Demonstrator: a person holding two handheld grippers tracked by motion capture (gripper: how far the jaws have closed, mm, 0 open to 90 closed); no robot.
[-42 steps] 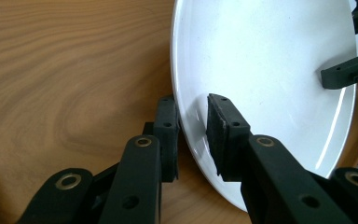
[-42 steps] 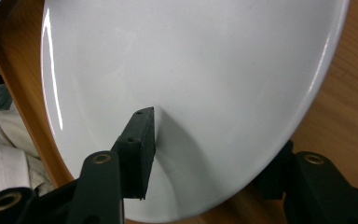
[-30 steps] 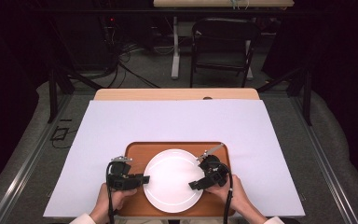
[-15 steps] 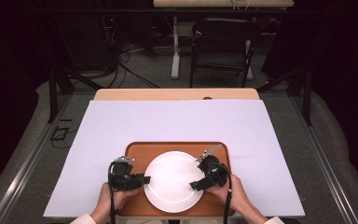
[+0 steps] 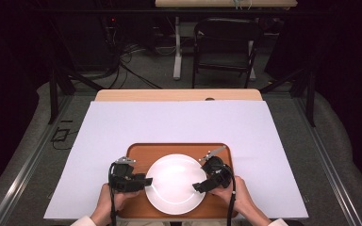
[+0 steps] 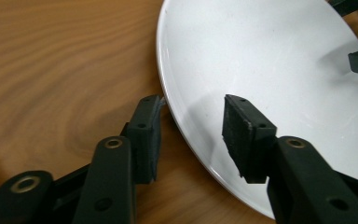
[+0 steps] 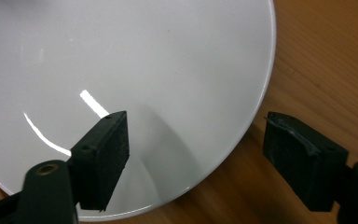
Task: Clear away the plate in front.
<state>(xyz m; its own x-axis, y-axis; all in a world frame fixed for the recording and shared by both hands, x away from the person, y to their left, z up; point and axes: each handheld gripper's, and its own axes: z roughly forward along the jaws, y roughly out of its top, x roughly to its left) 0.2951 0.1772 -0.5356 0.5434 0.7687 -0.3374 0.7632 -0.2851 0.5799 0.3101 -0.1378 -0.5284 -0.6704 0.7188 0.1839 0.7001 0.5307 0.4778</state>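
Both claws, left claw (image 5: 147,181) and right claw (image 5: 199,187), have just been opening, spread astride the white plate's (image 5: 175,183) rim, pads clear

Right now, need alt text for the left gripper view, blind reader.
The left hand-held gripper straddles the rim of a white plate with its jaws open, one over the plate, one over the wooden tray, neither pressing on the rim. The jaws have just been opening. The plate is empty and lies on the tray.

Table (image 5: 179,95), white sheet (image 5: 179,122), wooden tray (image 5: 136,153)
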